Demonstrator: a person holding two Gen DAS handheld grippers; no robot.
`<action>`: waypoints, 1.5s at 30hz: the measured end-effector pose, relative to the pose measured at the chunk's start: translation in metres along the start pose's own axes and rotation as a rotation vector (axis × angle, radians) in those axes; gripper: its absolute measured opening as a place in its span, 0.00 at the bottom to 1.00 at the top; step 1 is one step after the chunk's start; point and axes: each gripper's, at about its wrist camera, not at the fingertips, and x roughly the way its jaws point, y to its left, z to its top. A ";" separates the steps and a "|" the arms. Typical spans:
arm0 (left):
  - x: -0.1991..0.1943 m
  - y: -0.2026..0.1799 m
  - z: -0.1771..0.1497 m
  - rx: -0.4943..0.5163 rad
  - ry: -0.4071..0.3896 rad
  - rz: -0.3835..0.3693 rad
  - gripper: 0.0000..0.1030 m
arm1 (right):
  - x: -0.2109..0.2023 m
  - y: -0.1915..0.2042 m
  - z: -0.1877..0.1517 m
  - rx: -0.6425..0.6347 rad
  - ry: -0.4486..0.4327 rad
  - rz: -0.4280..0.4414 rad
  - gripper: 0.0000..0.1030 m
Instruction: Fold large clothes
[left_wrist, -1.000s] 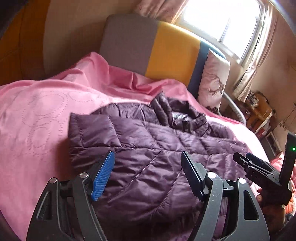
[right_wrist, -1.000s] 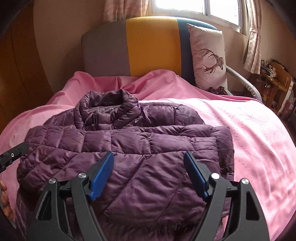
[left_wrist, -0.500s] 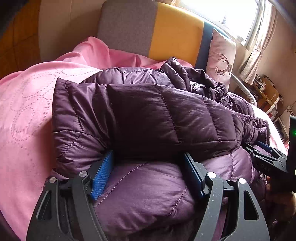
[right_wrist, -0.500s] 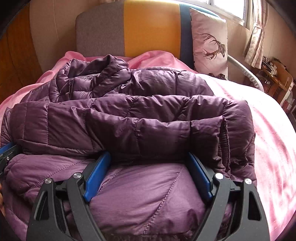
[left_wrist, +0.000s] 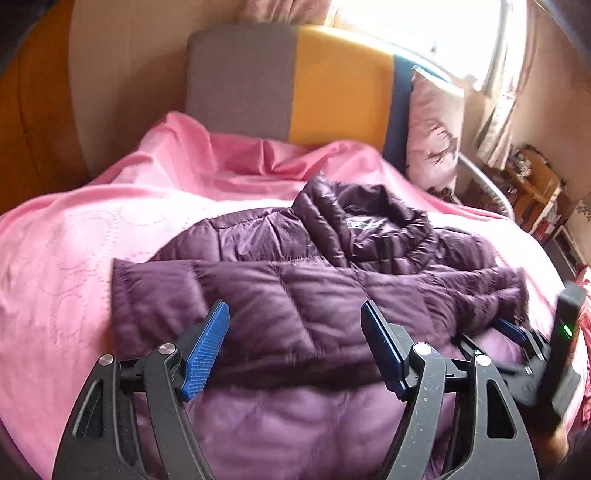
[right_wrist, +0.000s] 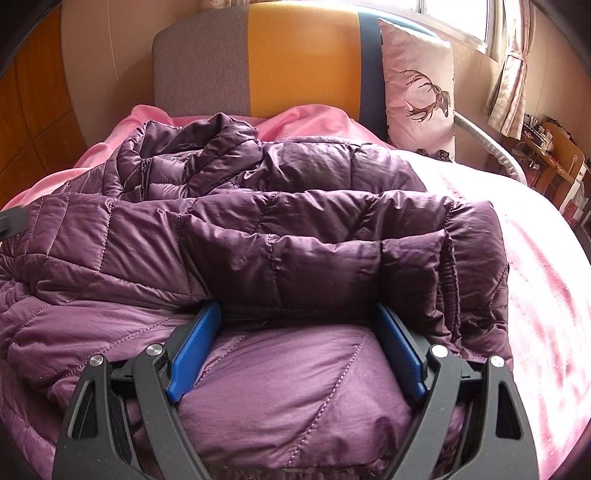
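Folded purple down jacket (right_wrist: 295, 236) lying crosswise ahead, hem bulging between spread right gripper (right_wrist: 295, 354); left gripper (left_wrist: 295, 350) spread, empty.

A dark purple quilted puffer jacket (left_wrist: 314, 295) lies on the pink bedspread, its stand-up collar (left_wrist: 369, 225) toward twelve o'clock and partly unzipped. The hem half is folded up over the body, so a paler purple panel (right_wrist: 295, 387) faces up at six o'clock. A doubled sleeve edge with a ribbed cuff sits at three o'clock in the right wrist view.
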 end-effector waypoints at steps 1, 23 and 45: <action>0.013 0.001 0.003 -0.009 0.027 0.018 0.70 | 0.000 0.000 0.000 -0.001 0.000 -0.001 0.82; -0.028 0.026 -0.064 -0.042 0.029 0.042 0.73 | 0.001 0.001 0.001 -0.009 -0.008 -0.007 0.82; -0.114 0.091 -0.169 -0.195 0.078 -0.050 0.68 | -0.122 -0.087 -0.092 0.087 0.102 0.140 0.98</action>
